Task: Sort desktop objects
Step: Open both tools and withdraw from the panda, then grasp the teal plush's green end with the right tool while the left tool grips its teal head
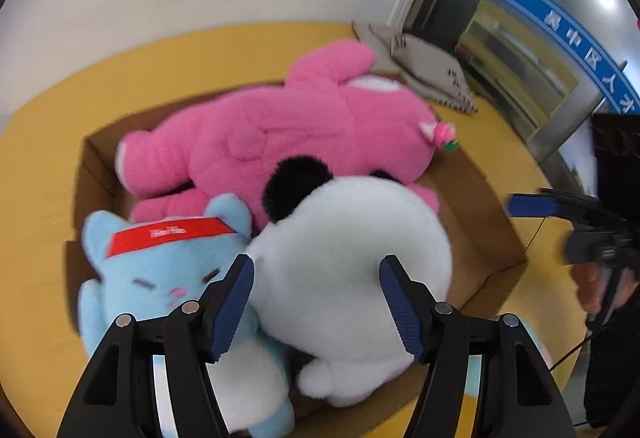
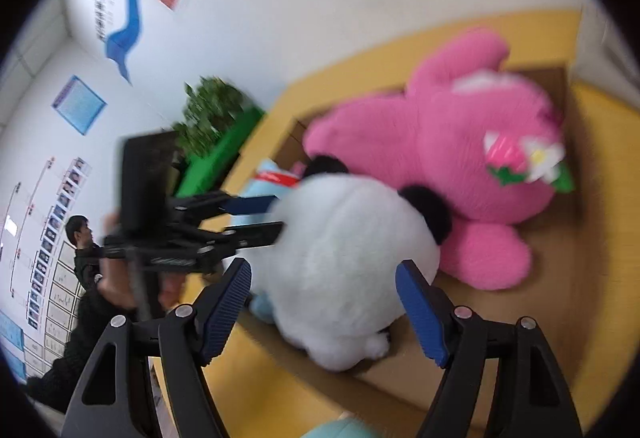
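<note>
Inside a shallow cardboard box (image 1: 472, 198) on a yellow table (image 1: 52, 174) lie three plush toys. Largest, a pink plush rabbit (image 1: 280, 134) sprawls across the far side, a flower at its ear. Nearer, a white panda plush (image 1: 352, 258) with black ears rests against it, touching a smaller blue cat plush (image 1: 160, 270) wearing a red headband. Both tongs are spread wide and hold nothing: the left gripper (image 1: 316, 302) frames the panda's rounded back, and the right gripper (image 2: 324, 306) frames it from the other side.
</note>
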`<state>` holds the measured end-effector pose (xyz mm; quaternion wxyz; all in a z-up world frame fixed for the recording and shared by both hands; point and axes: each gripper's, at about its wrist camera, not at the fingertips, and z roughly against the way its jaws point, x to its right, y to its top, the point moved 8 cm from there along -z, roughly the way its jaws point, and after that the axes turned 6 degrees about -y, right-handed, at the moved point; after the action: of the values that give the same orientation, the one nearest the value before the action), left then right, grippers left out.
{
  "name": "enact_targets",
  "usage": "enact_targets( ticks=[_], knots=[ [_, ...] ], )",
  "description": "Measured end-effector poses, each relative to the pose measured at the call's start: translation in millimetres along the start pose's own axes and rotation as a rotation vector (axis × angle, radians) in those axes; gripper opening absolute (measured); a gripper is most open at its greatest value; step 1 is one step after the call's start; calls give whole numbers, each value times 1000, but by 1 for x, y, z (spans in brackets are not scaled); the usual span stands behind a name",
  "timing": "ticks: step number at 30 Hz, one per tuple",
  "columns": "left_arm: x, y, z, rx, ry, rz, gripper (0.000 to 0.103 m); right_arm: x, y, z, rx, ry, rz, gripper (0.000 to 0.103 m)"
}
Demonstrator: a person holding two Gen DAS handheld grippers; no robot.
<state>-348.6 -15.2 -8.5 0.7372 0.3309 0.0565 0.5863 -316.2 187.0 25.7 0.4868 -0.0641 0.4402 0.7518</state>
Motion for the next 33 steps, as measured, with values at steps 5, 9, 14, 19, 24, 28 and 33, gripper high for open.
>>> enact_targets(
  ticks=[5,9,14,19,24,28,33],
  knots=[
    [61,-35,46,80,-61,-108,94,-52,-50,108,115,-98,136,84],
    [110,-81,31,22,-179,-126,94,-55,-116,95,2,-281,194,84],
    [137,-126,-37,-98,-271,-11,94,-32,-196,28,-193,-492,245,84],
    [143,-136,-79,-127,-284,72,100,-15,-215,-1,-203,-598,260,76],
    [147,-139,-95,-125,-382,152,95,-6,-213,3,-143,-558,200,69],
    [154,-141,-85,-111,-407,157,91,-2,-214,5,-104,-535,194,66],
    [142,-140,-69,-63,-343,178,101,5,-218,7,-90,-487,149,66]
  ],
)
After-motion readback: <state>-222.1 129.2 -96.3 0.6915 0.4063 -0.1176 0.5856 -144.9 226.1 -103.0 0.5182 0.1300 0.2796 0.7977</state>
